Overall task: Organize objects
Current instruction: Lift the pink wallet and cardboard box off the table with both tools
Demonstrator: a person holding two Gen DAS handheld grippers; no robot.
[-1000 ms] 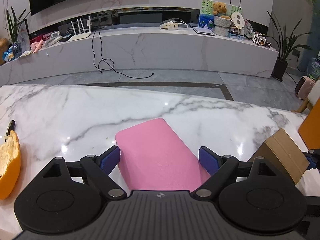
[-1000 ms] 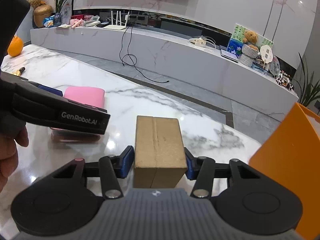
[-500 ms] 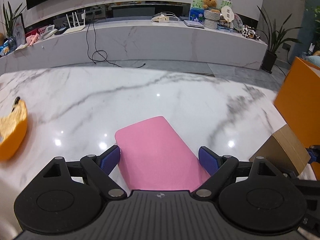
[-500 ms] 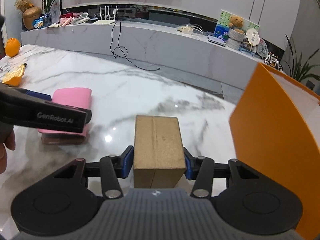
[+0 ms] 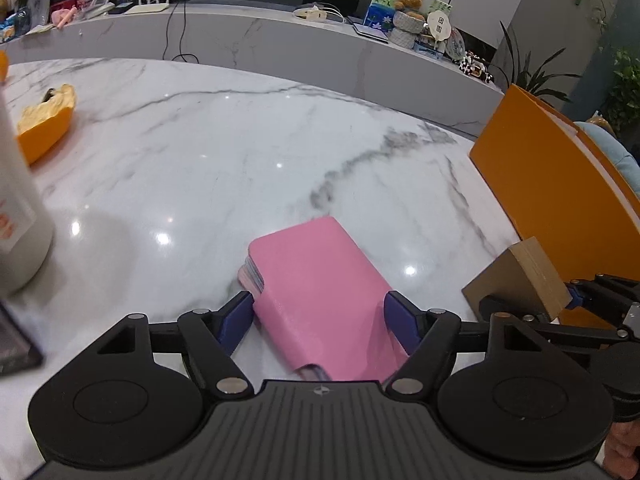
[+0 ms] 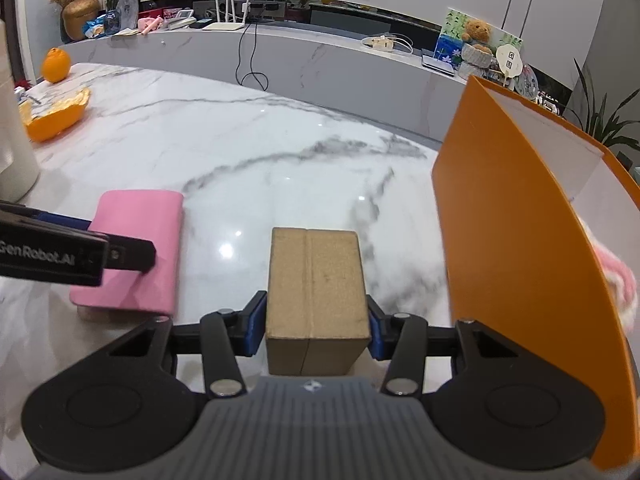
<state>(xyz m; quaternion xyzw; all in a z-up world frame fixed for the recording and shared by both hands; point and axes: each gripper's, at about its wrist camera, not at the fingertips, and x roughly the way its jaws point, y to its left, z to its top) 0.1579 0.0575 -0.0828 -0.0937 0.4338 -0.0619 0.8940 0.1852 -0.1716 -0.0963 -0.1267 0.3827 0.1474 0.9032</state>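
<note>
Notably, the two wrist views differ in what they reveal. Only the right wrist view shows the inside of the orange bin at the right of the frame, with its white inner wall and something pink and white lying within, partly blurred. It also shows a whole orange at the upper left, beyond the table's far corner. The left wrist view shows the bin only from outside, at the right edge, and alone shows a white bottle blurred at the left edge with a dark flat item below it.

Both views show the orange peel on the marble table, in the upper left.

Left gripper: its jaws are closing, with the pink case between them in the lower centre of the frame. The left pad stands against the case's side; on the right a sliver of gap seems to remain. From the right wrist view the pink case appears to sit just clear of the table, with a shadow beneath it.

Right gripper: both blue pads press on the sides of the cardboard box, pinching it upright in the lower centre, just left of the bin wall. The left wrist view shows the same box close beside the bin.
</note>
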